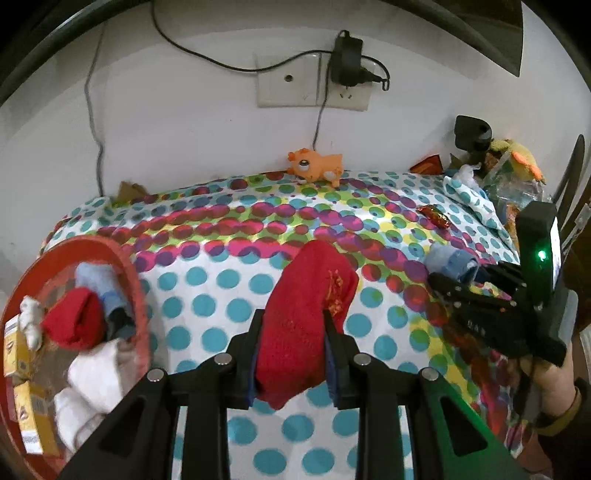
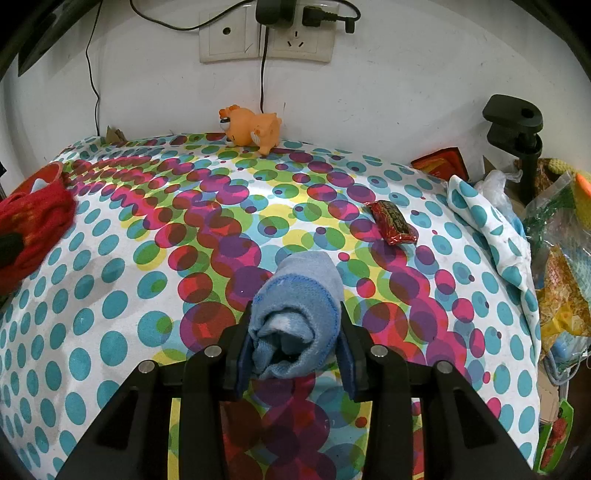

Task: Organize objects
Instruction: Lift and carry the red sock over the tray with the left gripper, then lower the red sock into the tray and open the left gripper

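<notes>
Clearly, the left hand-held gripper (image 1: 291, 332) is clamped on a rolled red sock (image 1: 306, 314), which stands up between its pads at the lower middle of the left wrist view, above the spotted cloth of the worktop (image 1: 207, 295). At the left edge of that view sits a red round basket (image 1: 138, 295), blurred, holding another red sock (image 1: 75, 323), a pale blue sock (image 1: 94, 275), white socks (image 1: 96, 373) and small yellow boxes (image 1: 18, 354). In the right wrist view the right hand-held gripper (image 2: 295, 339) grips a rolled light blue sock (image 2: 299, 306) at the lower middle, its pads pressing both sides of the roll. The same gripper shows at the right of the left wrist view, with a green light lit on its body and a hand (image 1: 554, 373) beneath it. A red wrapped candy (image 2: 393, 223) lies on the cloth to the upper right of the blue sock, well apart from it. An orange toy animal (image 2: 253, 129) stands at the far edge of the worktop against the white wall, below a wall socket (image 2: 266, 40) with a black charger (image 2: 275, 11) plugged in. At the right edge a folded corner of the cloth (image 2: 487, 229) lies beside a heap of plastic bags (image 2: 554, 258) and a black clamp (image 2: 517, 129).
</notes>
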A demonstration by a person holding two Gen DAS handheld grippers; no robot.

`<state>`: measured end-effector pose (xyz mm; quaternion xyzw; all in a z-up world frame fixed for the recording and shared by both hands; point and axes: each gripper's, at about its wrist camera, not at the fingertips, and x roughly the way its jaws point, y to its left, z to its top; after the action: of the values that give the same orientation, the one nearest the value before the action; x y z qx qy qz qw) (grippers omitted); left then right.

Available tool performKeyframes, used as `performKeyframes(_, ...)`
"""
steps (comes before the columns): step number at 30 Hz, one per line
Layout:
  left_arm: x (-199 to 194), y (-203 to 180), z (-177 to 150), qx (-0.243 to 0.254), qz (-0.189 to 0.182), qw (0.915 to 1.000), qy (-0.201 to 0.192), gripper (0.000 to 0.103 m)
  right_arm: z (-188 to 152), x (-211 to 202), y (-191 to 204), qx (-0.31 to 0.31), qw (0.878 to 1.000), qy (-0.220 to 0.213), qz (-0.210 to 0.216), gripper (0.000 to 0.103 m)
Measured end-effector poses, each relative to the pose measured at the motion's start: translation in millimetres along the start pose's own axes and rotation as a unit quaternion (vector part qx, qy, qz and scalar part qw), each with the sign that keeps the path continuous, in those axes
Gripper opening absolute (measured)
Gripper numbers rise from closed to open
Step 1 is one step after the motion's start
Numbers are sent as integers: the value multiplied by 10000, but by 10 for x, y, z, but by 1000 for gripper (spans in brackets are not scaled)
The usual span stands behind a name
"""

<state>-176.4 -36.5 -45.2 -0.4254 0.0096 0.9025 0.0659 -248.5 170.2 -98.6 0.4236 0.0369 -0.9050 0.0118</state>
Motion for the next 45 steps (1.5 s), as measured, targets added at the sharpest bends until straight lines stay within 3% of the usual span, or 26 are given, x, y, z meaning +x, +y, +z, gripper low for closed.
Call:
performKeyframes(10, -454, 425, -215, -225, 249, 9994, -97, 28, 17, -6, 11, 32, 10000, 10, -42, 36)
performKeyframes(24, -857, 1333, -408, -782, 1105, 9906, -176, 28, 24, -4, 32, 69, 9999, 19, -83, 37)
performKeyframes(38, -761, 2120, -539, -1285, 1840, 9745, 12, 28, 24, 0, 46, 110, 9998, 27, -133, 37)
performKeyframes(45, -563, 2313, -498, -1447, 1940, 9702, 105, 28, 21, 2, 55, 129, 9998, 31, -167, 37)
